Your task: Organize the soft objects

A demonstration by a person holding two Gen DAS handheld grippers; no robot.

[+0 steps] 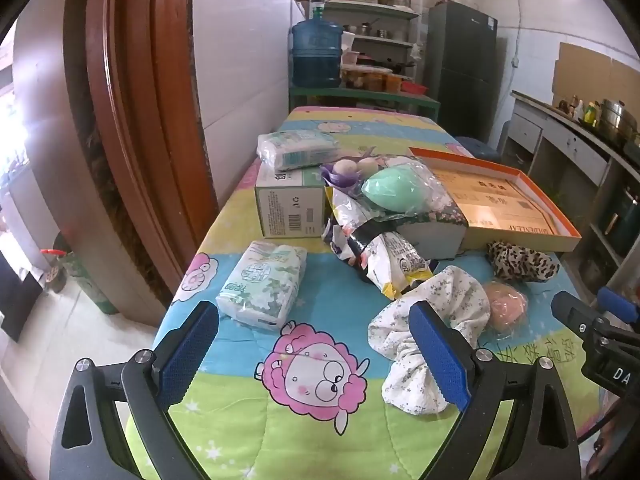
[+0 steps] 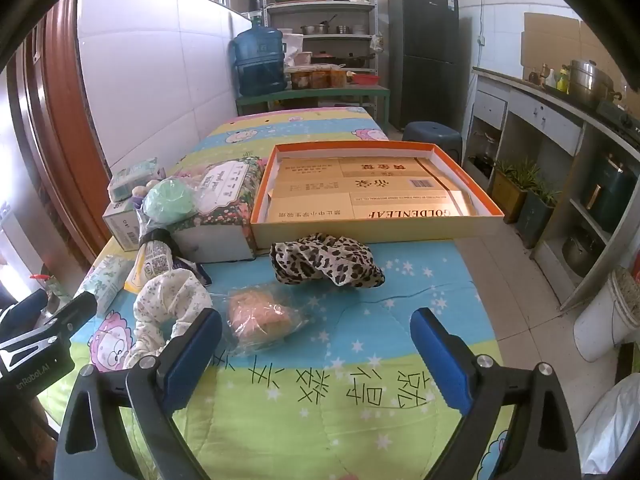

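Soft things lie scattered on a table under a cartoon quilt [image 1: 240, 420]. A white floral cloth [image 1: 440, 320] [image 2: 168, 304] lies bunched near the front, next to a pink puff in clear wrap [image 1: 505, 307] [image 2: 260, 316]. Behind them sits a leopard-print cloth [image 1: 520, 261] [image 2: 324, 260]. A green sponge in plastic [image 1: 396, 190] [image 2: 170, 198] rests on a floral box [image 2: 224, 200]. A tissue pack [image 1: 264, 284] lies at the left. An orange-rimmed tray box [image 1: 560, 220] [image 2: 460, 172] stands at the back. My left gripper [image 1: 316, 354] and right gripper [image 2: 316, 356] hover open above the quilt, both empty.
A green-white carton [image 1: 288, 208] carries another tissue pack [image 1: 298, 148]. Crumpled snack bags [image 1: 380, 248] lie mid-table. A brown door frame [image 1: 132, 120] is at the left, shelves and a water jug [image 2: 260, 60] behind, a counter [image 2: 560, 112] and a white bucket [image 2: 604, 312] to the right.
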